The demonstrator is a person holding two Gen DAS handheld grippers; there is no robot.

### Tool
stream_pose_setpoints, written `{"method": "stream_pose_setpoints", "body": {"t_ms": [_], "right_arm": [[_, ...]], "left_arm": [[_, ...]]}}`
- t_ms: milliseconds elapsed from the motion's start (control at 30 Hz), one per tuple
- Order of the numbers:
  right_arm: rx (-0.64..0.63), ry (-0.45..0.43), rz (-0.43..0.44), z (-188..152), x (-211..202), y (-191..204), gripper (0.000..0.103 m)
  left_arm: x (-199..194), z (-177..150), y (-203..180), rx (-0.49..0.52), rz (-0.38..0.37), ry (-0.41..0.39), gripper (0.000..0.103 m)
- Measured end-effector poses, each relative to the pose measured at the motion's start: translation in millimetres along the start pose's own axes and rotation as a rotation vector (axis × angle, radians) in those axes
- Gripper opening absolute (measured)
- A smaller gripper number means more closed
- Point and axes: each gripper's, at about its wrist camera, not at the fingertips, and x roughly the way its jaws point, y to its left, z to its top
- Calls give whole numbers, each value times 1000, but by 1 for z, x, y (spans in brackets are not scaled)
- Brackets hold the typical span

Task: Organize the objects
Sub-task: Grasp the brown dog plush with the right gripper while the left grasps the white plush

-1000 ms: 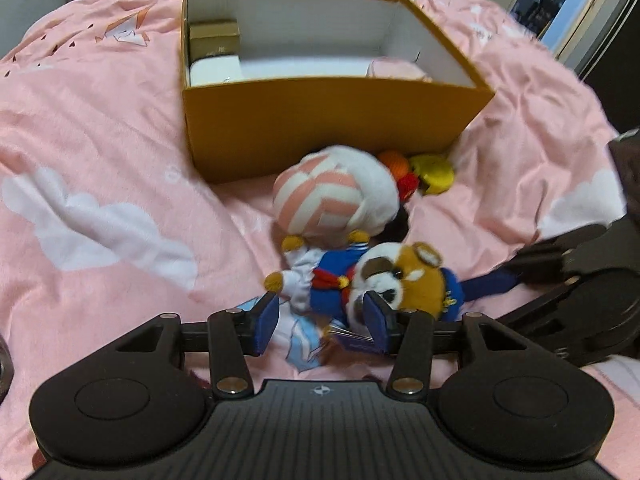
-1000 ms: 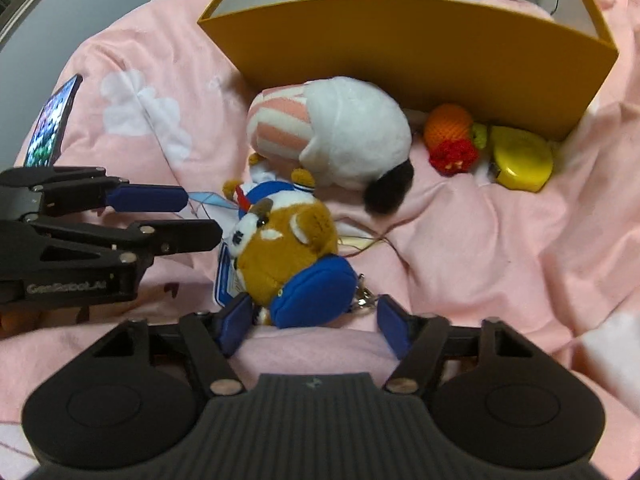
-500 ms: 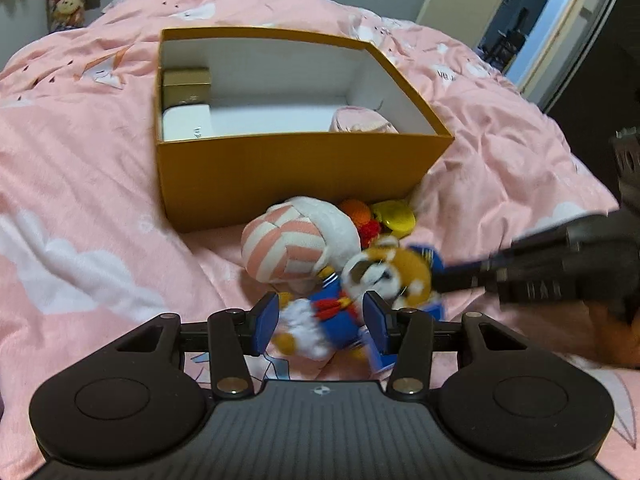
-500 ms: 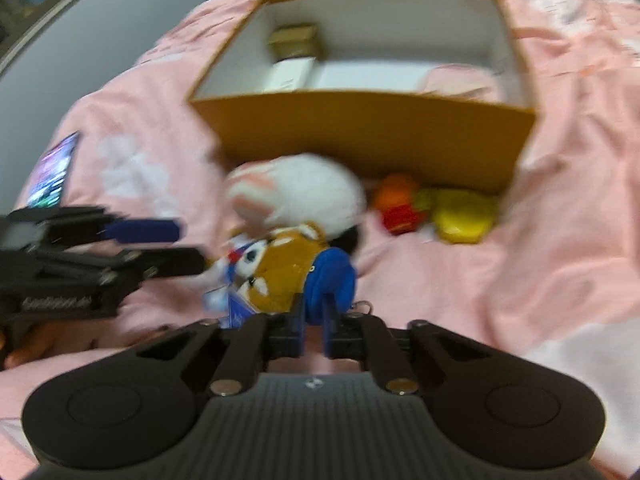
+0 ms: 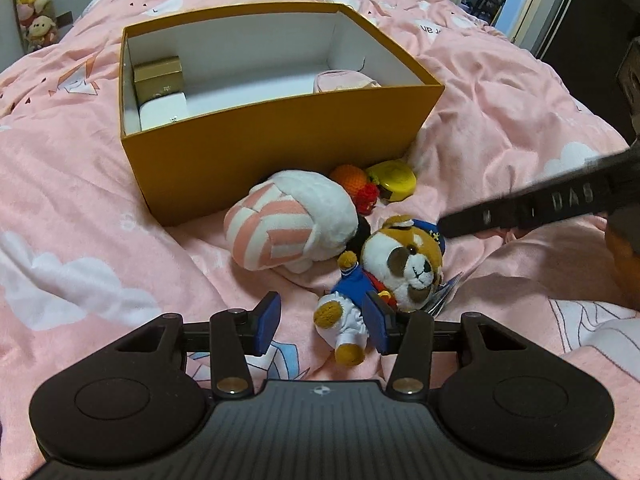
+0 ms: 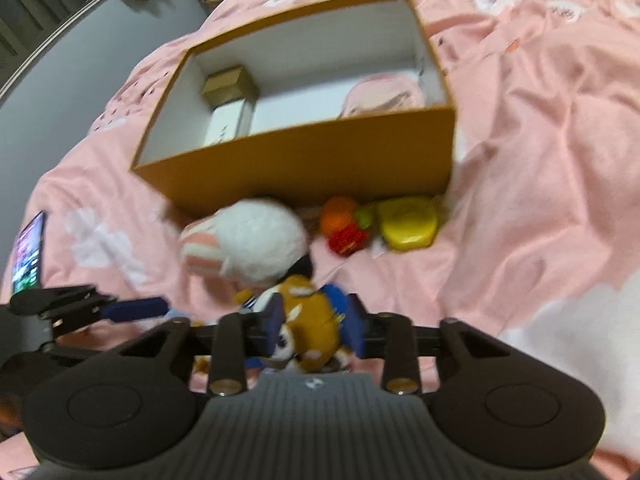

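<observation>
A brown-and-white plush dog in a blue sailor suit [image 5: 394, 272] hangs from my right gripper [image 6: 314, 326], which is shut on its head [image 6: 308, 320] and holds it above the pink bedspread. My left gripper [image 5: 322, 324] is open and empty; the dog's legs dangle between its fingers. An open orange box [image 5: 280, 136] stands behind, also in the right wrist view [image 6: 304, 160]. A pink-striped white plush [image 5: 292, 220], an orange-and-red knitted toy [image 5: 356, 184] and a yellow case [image 5: 394, 180] lie in front of the box.
Inside the box are a gold box [image 5: 158, 76], a white box [image 5: 164, 110] and a pink item [image 5: 346, 80]. A lit phone [image 6: 28, 256] lies on the bed at the left. Soft toys hang on the far wall [image 5: 34, 12].
My right gripper closed on the plush dog and lifted it off the bed, turning it upright. My left gripper drew back and stayed open.
</observation>
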Motion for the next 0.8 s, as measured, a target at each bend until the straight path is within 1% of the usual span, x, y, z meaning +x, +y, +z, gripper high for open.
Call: {"method": "stream_pose_setpoints", "body": {"t_ms": [100,133,167,233,300,367,467,600,667,733,800], "right_arm": [[-11,56,30,-6,10,7,42],[-19,77,33,-7,14,10,46],[-29,90,24,-7,19,12,53],[-45,103,-5,-7,29,16,61],[-43,114,-10,-5,39,15,62],[-42,119,-20,-3,48,15,68],[-69,126,-52,0,64,17,69],[-62,130,-39,3,74,11,68],[-52,118,-26,2,72,7,58],[-60,100,-17,1,64,4,53],[-86,75,-14,-1,52,5,51]], "left_arm": [[-3,2,0,0,14,-20,55],[-4,3,0,5,17,-26,55],[-5,4,-1,10,19,-33,55],[-6,5,-2,25,31,-46,55],[-7,7,-3,35,49,-56,55],[-7,9,-3,46,65,-65,55],[-6,12,-7,92,96,-75,55],[-1,16,-19,208,154,-80,55],[3,17,-24,258,165,-77,55],[6,19,-28,293,176,-71,55],[7,20,-34,341,191,-73,55]]}}
